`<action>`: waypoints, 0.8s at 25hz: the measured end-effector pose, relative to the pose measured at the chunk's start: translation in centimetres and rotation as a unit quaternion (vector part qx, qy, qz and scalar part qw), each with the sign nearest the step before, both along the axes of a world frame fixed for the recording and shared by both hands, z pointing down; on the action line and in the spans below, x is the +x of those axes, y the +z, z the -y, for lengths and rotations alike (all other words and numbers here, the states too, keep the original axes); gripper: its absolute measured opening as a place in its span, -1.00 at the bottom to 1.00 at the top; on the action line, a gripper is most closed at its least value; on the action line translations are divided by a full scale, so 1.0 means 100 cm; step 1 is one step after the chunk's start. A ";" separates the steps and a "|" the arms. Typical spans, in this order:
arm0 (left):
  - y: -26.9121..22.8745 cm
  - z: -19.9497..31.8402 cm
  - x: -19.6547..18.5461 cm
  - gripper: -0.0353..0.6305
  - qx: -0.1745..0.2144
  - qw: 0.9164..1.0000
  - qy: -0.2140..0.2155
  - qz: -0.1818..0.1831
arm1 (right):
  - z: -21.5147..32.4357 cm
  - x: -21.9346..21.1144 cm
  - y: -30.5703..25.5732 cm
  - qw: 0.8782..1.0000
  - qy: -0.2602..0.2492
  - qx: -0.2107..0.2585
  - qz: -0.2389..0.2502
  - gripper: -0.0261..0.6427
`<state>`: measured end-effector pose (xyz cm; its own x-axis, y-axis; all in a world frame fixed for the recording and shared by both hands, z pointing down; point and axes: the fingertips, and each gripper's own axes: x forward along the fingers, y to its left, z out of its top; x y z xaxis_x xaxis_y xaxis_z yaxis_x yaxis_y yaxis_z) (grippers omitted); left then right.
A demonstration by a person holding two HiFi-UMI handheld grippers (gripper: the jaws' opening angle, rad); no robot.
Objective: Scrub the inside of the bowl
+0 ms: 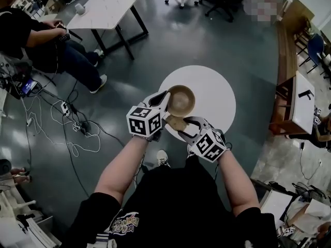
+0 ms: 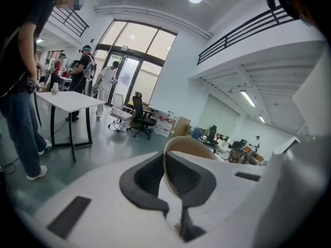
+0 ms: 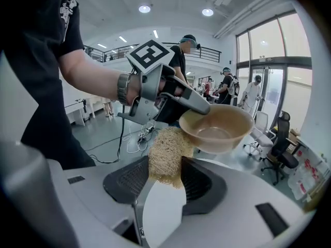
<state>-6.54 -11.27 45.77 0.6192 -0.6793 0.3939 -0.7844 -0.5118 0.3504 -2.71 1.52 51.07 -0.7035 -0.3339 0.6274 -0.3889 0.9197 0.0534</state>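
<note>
So the left hand-held gripper (image 2: 164, 177) pinches the bowl (image 3: 217, 128) rim. The right hand-held gripper (image 3: 164, 182) clamps a scrubber (image 3: 166, 154) just beside the bowl. Next up, I'd guess: scrubber goes inside.

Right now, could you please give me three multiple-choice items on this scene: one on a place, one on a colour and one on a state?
1. Where is the scrubber?
A. inside the bowl
B. lying on the table
C. outside the bowl, by its wall

2. What colour is the bowl?
A. tan
B. blue
C. black

3. The left gripper is:
A. open and empty
B. shut on the bowl's rim
C. shut on the scrubber

Answers: 1 C, the right gripper holds it just outside the wall; 2 A, it shows tan in every view; 3 B, its jaws pinch the rim.
</note>
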 end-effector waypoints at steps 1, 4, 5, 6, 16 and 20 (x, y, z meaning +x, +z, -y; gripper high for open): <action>0.001 -0.002 0.001 -0.84 -0.001 1.000 0.000 0.000 | 0.000 -0.005 0.000 1.000 0.000 0.001 0.001 -0.31; 0.002 -0.006 0.005 -0.84 -0.006 1.000 0.000 -0.005 | 0.003 -0.013 -0.003 1.000 0.006 0.001 0.009 -0.31; 0.002 -0.006 0.005 -0.84 -0.007 1.000 0.001 -0.004 | 0.004 -0.013 -0.003 1.000 0.007 0.001 0.011 -0.31; 0.003 -0.007 0.005 -0.84 -0.006 1.000 0.001 -0.002 | 0.004 -0.013 -0.003 1.000 0.007 0.001 0.011 -0.31; 0.017 0.002 -0.015 -0.84 -0.007 0.999 -0.020 0.026 | 0.008 0.034 0.013 0.998 0.067 -0.013 -0.010 -0.31; 0.033 0.001 -0.014 -0.84 -0.017 0.999 -0.019 0.042 | 0.018 0.060 0.020 0.993 0.114 -0.017 -0.016 -0.31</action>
